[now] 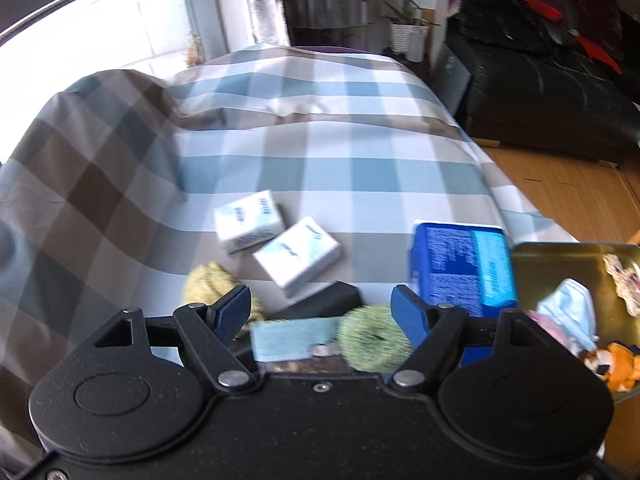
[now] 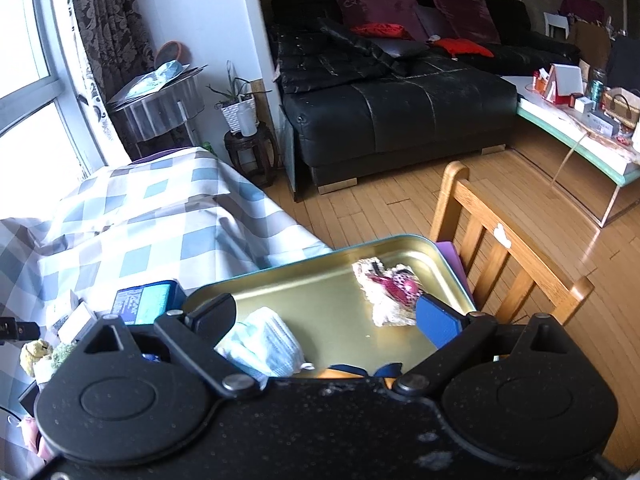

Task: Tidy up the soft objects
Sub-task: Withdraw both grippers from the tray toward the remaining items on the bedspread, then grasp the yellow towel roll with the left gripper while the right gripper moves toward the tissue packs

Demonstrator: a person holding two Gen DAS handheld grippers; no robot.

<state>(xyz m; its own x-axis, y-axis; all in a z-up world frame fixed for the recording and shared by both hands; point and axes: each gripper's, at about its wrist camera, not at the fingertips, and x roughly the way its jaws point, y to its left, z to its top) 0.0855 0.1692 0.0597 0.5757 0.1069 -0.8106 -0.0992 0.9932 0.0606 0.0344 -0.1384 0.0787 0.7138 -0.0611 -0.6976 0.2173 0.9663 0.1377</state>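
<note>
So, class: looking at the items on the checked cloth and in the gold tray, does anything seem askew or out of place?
The two white tissue packs lie skewed at different angles on the checked cloth, one corner to the other. The blue-white face mask sits crumpled in the gold metal tray. Nothing looks spilled or damaged.

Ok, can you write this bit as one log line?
left gripper: open, above green fuzzy ball | right gripper: open, over gold tray | face mask: in tray

black sofa (image 2: pixel 400 112) with red cushions, wooden chair (image 2: pixel 512 256), potted plant (image 2: pixel 240 108), curtain (image 2: pixel 108 24), wood floor (image 2: pixel 400 204).
</note>
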